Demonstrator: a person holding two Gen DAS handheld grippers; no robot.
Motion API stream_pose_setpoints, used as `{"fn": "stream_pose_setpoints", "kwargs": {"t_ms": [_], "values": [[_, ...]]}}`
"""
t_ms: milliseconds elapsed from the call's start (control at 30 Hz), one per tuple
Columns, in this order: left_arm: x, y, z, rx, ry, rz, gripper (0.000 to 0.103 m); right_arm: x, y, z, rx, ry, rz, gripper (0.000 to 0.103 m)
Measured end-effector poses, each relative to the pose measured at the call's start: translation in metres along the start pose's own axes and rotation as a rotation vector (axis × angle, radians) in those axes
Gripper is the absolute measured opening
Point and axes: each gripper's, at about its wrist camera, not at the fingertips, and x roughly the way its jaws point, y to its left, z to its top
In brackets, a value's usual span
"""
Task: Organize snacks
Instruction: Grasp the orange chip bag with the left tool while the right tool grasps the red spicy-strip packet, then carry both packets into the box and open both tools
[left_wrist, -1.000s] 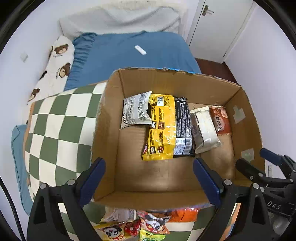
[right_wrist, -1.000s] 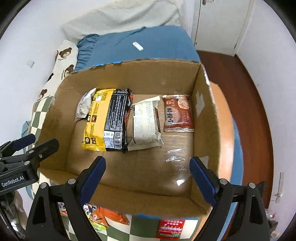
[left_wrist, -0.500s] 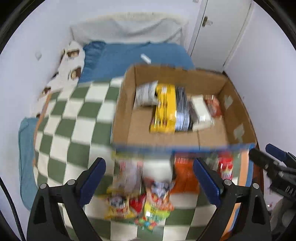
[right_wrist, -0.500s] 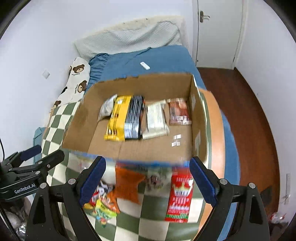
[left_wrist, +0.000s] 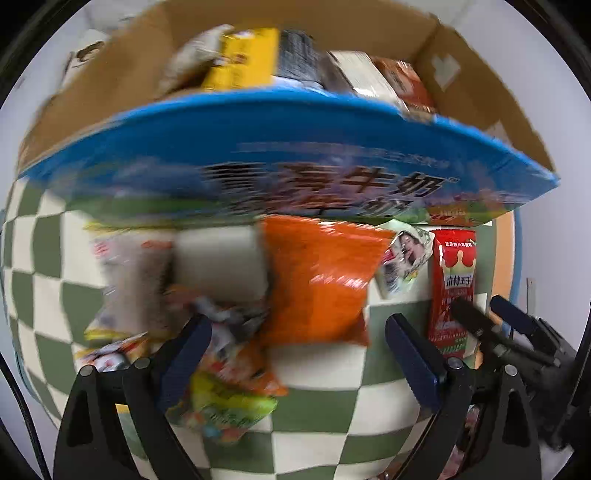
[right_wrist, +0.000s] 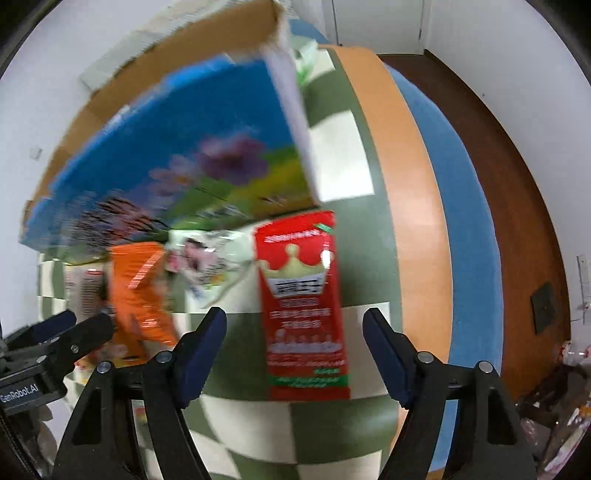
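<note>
Loose snacks lie on the checked cloth in front of a cardboard box (left_wrist: 155, 147) with a blue printed side, which holds several packets. My left gripper (left_wrist: 299, 354) hangs open just above an orange bag (left_wrist: 314, 280), whose lower edge lies between the fingertips. Bright small packets (left_wrist: 229, 369) are heaped by its left finger, and a pale packet (left_wrist: 129, 280) lies further left. My right gripper (right_wrist: 293, 347) is over a red packet (right_wrist: 303, 310). Its jaws are closing with the packet between them, and the pads stand clear of it. Motion blurs both views.
A small white and green packet (left_wrist: 404, 254) lies between the orange bag and the red one. The green and white checked cloth (right_wrist: 332, 424) ends at an orange band (right_wrist: 410, 206), then blue bedding (right_wrist: 469, 229) and a brown wooden floor (right_wrist: 517, 177). The two grippers hang side by side.
Both grippers have come back from over the open box and dropped down to the loose snacks in front of it. The right gripper's fingers now stand closer together.
</note>
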Motion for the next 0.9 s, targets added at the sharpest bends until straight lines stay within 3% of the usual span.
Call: {"fn": "stream_pose_setpoints", "kwargs": {"t_ms": [67, 100, 133, 167, 200, 267, 333, 600, 900], "values": [[0.011, -0.012, 0.009, 0.036, -0.002, 0.017, 0.095, 0.015, -0.003, 0.0, 0.0, 0.023, -0.005, 0.079], [0.016, -0.018, 0.012, 0.055, -0.013, 0.028, 0.08, 0.021, -0.004, 0.001, 0.0, 0.033, -0.004, 0.079], [0.018, -0.021, 0.014, 0.065, -0.01, 0.04, 0.056, 0.027, -0.004, 0.0, -0.002, 0.044, -0.004, 0.079], [0.021, -0.023, 0.014, 0.074, -0.003, 0.053, 0.05, 0.033, -0.003, 0.0, -0.013, 0.05, -0.016, 0.078], [0.022, -0.025, 0.014, 0.08, -0.001, 0.057, 0.05, 0.036, -0.003, 0.0, -0.019, 0.051, -0.023, 0.075], [0.02, -0.027, 0.008, 0.086, -0.012, 0.061, 0.049, 0.037, 0.001, -0.003, -0.053, 0.035, -0.053, 0.059], [0.017, -0.026, -0.003, 0.083, 0.0, 0.05, 0.049, 0.035, 0.005, -0.008, -0.077, 0.035, -0.06, 0.053], [0.022, -0.03, -0.059, 0.082, 0.071, 0.005, 0.049, 0.029, 0.012, -0.08, -0.156, 0.147, -0.023, 0.052], [0.054, -0.044, -0.056, 0.118, 0.096, 0.048, 0.051, 0.05, 0.008, -0.096, -0.12, 0.153, -0.039, 0.057]]}}
